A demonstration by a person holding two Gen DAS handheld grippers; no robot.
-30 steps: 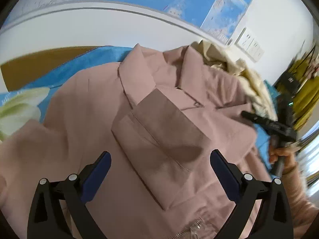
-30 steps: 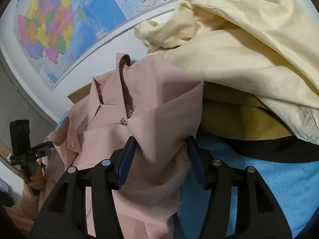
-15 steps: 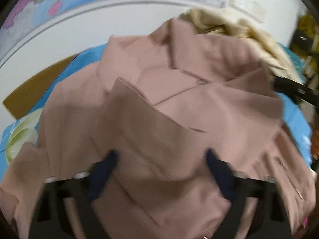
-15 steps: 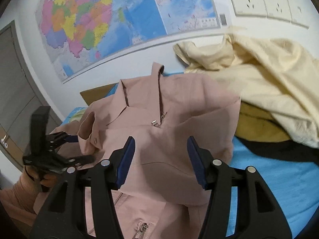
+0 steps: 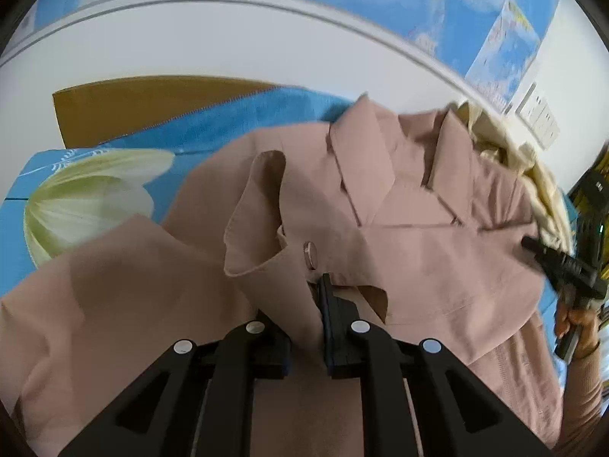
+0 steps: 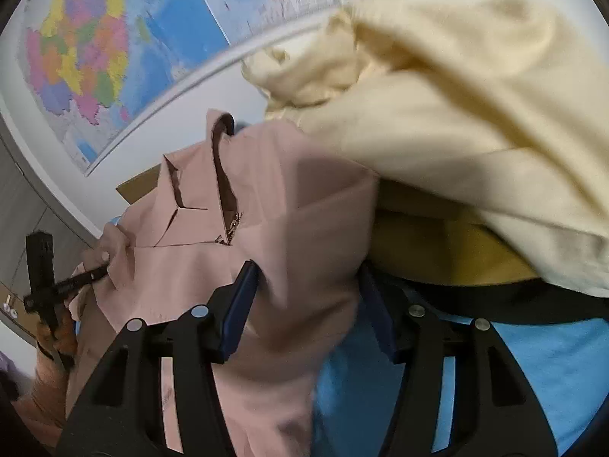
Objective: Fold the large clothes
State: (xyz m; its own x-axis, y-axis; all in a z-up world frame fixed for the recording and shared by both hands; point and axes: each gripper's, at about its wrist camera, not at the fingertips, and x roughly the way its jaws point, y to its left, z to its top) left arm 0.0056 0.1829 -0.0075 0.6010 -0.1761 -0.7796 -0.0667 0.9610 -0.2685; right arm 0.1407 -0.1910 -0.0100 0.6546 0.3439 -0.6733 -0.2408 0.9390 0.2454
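Observation:
A dusty-pink jacket lies collar-up on a blue bed sheet. My left gripper has its jaws closing on a buttoned cuff edge of the jacket, and the cloth is pinched between them and bunched up above. In the right wrist view the pink jacket fills the gap of my right gripper. Its jaws stand about half wide and are closing, with a thick fold at the jacket's right shoulder between the pads. The left gripper also shows there at the cuff.
A cream garment is heaped to the right of the jacket, over a mustard garment and a black one. A brown board and a wall with maps stand behind the bed. A hand holds the right gripper.
My left gripper went from wide open over the folded sleeve to pinching its cuff, and the cloth bunched up. The right gripper rose with its fold, then came back down.

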